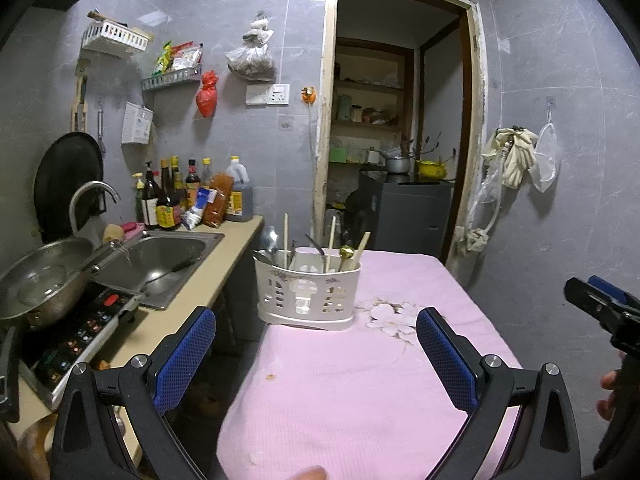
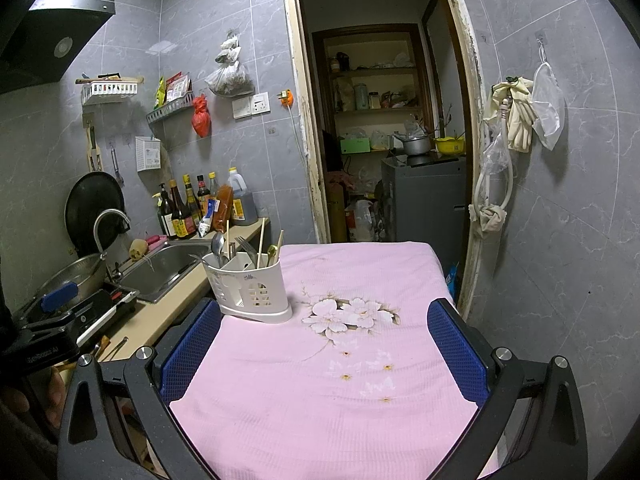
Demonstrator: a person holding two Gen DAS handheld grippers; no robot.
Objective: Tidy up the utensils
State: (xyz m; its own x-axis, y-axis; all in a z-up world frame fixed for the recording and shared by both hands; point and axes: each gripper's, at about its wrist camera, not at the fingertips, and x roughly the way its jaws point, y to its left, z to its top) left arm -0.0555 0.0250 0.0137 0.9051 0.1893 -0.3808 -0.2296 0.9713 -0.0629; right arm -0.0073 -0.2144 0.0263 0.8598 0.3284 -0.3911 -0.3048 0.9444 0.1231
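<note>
A white plastic utensil holder (image 1: 307, 295) (image 2: 250, 286) stands near the far left corner of a table under a pink flowered cloth (image 1: 360, 380) (image 2: 340, 360). In it stand a spoon (image 2: 218, 245), a fork (image 2: 246, 246), wooden chopsticks (image 1: 286, 240) (image 2: 261, 242) and a gold-headed utensil (image 1: 346, 254). My left gripper (image 1: 316, 354) is open above the cloth, short of the holder, with nothing between its blue pads. My right gripper (image 2: 324, 350) is open too and empty, over the flower print. Each gripper also shows at the edge of the other's view.
Left of the table runs a counter with a steel sink (image 1: 160, 264), tap (image 1: 94, 196), wok (image 1: 40, 280) on a cooktop, and sauce bottles (image 1: 192, 196). An open doorway (image 2: 380, 120) lies beyond the table. Gloves and bags (image 2: 520, 116) hang on the right wall.
</note>
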